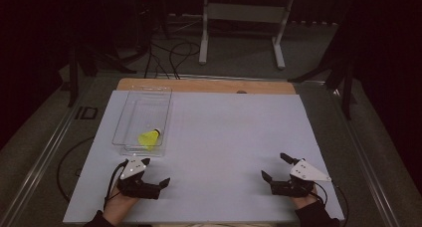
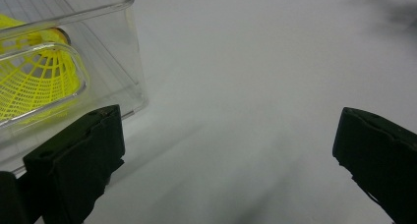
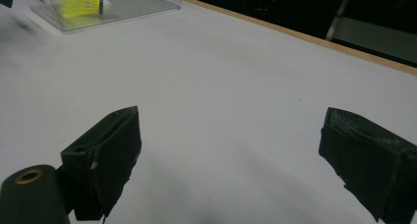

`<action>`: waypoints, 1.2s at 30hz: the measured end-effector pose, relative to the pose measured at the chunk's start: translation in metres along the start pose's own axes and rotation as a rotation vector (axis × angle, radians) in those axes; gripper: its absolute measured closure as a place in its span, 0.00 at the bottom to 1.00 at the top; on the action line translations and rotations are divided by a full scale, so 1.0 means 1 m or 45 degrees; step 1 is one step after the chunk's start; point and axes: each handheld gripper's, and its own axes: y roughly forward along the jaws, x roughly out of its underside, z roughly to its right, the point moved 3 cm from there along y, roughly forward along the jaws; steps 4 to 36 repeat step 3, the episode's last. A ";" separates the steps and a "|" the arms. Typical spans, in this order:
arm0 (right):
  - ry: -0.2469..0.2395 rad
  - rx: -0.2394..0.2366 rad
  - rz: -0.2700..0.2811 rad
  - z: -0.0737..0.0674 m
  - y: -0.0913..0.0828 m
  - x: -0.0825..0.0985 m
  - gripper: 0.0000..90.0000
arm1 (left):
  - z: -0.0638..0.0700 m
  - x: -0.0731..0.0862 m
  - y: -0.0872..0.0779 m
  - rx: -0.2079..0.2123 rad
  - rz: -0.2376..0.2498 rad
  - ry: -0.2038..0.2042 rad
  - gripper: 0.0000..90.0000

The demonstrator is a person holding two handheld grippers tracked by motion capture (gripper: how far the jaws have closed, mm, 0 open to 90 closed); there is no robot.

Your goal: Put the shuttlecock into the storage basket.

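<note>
Spreading beneath both tools, the white table (image 1: 224, 152) is seen as the largest surface, with a wooden edge (image 1: 209, 85) along its far side. Just ahead of the left gripper (image 1: 155, 173), and very near it, a clear plastic bin (image 1: 130, 107) is set with its long axis running away from the person; in the left gripper view its near corner (image 2: 135, 62) is found just beside one of the black jaws, apart from it as far as can be told. From the right gripper (image 1: 273, 165) the same bin (image 3: 142, 2) lies well apart, far off to that tool's left and forward.

Inside the bin, at its near end, a yellow shuttlecock (image 1: 149, 139) is lying on its side. Its mesh skirt (image 2: 34, 79) is turned toward the left gripper and its white cork tip (image 3: 105, 6) points away, roughly along the bin's length, so the long axis is judged to run nearly in line with the left tool's approach. The left gripper is clearly the nearer one, and a reach up over the near wall is judged to be needed.

Both pairs of jaws are held wide apart, and nothing is gripped between them.
</note>
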 end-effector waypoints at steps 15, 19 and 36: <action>0.005 0.000 -0.001 0.000 0.000 0.000 0.10 | 0.000 0.000 0.000 0.001 0.008 -0.005 0.00; 0.005 0.000 -0.001 0.000 0.000 0.000 0.10 | 0.000 0.000 0.000 0.001 0.008 -0.005 0.00; 0.005 0.000 -0.001 0.000 0.000 0.000 0.10 | 0.000 0.000 0.000 0.001 0.008 -0.005 0.00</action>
